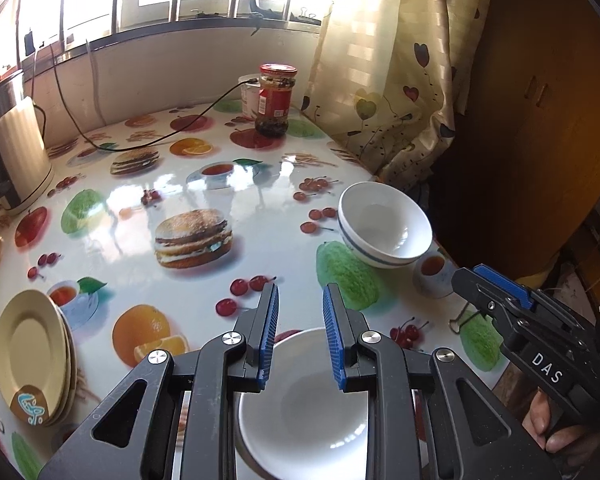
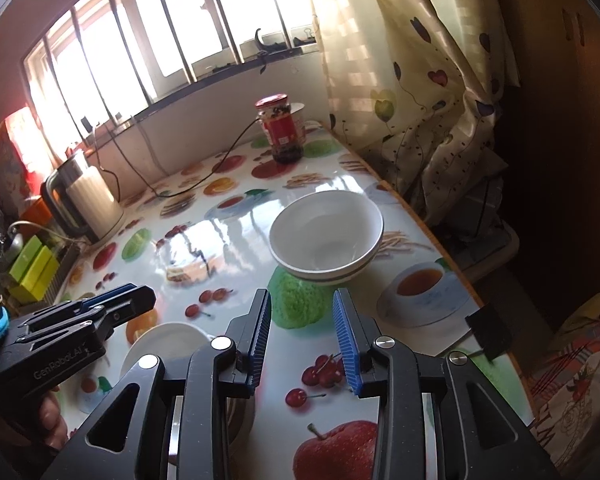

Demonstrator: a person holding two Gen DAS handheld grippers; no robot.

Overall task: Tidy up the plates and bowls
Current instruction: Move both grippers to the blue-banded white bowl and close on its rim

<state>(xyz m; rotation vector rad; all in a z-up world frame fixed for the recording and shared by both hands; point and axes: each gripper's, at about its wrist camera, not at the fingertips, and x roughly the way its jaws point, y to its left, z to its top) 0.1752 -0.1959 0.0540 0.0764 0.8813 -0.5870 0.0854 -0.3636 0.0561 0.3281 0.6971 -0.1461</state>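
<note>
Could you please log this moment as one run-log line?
left tongs: open, above near bowl | right tongs: open, short of far bowl | plates: stacked

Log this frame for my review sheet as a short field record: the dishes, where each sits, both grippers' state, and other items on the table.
surface: table with fruit-and-burger print cover
near bowl: white bowl, empty, directly below the left gripper
far bowl: white bowl with blue stripes, empty, near the table's right edge
plates: yellow plate stack at the left
left gripper: open, holding nothing
right gripper: open, holding nothing, pointed toward the far bowl
other items: red-lidded jar, kettle, black cable
</note>
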